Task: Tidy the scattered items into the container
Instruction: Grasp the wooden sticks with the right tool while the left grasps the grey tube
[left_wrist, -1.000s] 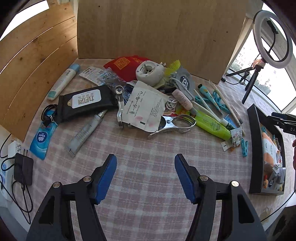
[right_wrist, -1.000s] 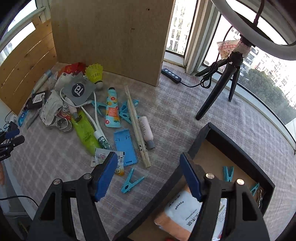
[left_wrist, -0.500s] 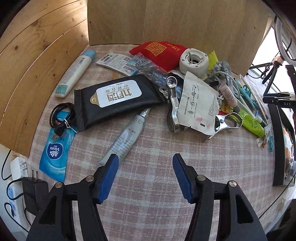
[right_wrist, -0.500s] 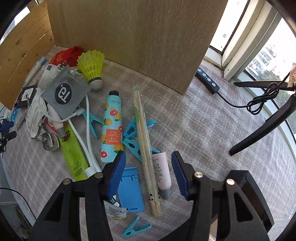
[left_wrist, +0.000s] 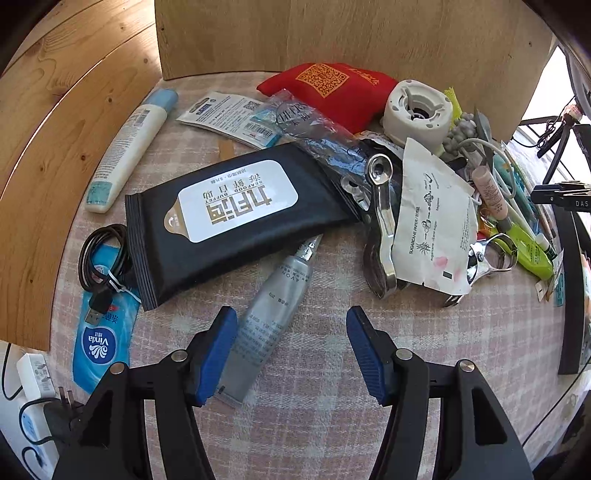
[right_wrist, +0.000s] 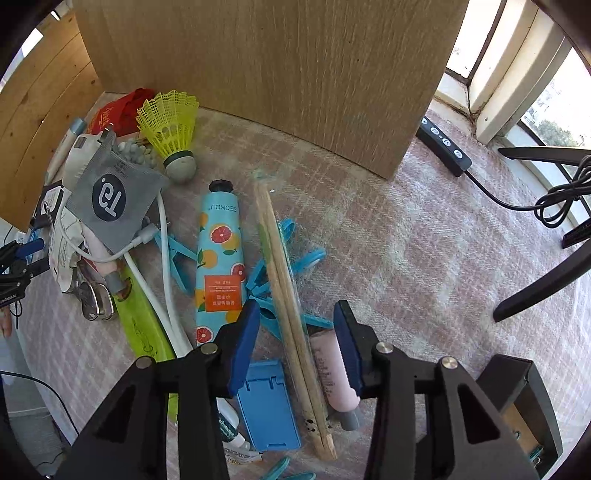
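Observation:
Scattered items lie on a checked cloth. My left gripper (left_wrist: 291, 350) is open and empty, low over a silver tube (left_wrist: 275, 314) that runs under its left finger, below a black wipes pack (left_wrist: 236, 218). My right gripper (right_wrist: 295, 343) is open and empty, straddling a wrapped pair of wooden chopsticks (right_wrist: 288, 306), with blue clothespins (right_wrist: 280, 291) beneath, a citrus-print tube (right_wrist: 219, 254) to the left and a pink tube (right_wrist: 334, 376) under the right finger. The black container (right_wrist: 524, 402) shows at the lower right, and its edge is in the left wrist view (left_wrist: 570, 295).
Wooden boards (right_wrist: 258, 74) wall the back and left. A yellow shuttlecock (right_wrist: 171, 129), white cable (right_wrist: 166, 280), green tube (right_wrist: 142, 325), blue phone stand (right_wrist: 267, 406), red pouch (left_wrist: 332, 92), metal tools (left_wrist: 382, 221) crowd the cloth. Tripod legs (right_wrist: 543, 280) and a power strip (right_wrist: 445, 146) stand right.
Both grippers have moved forward and lower over the clutter. The left now sits over the silver tube; the right has left the container and straddles the chopsticks, jaws a little narrower.

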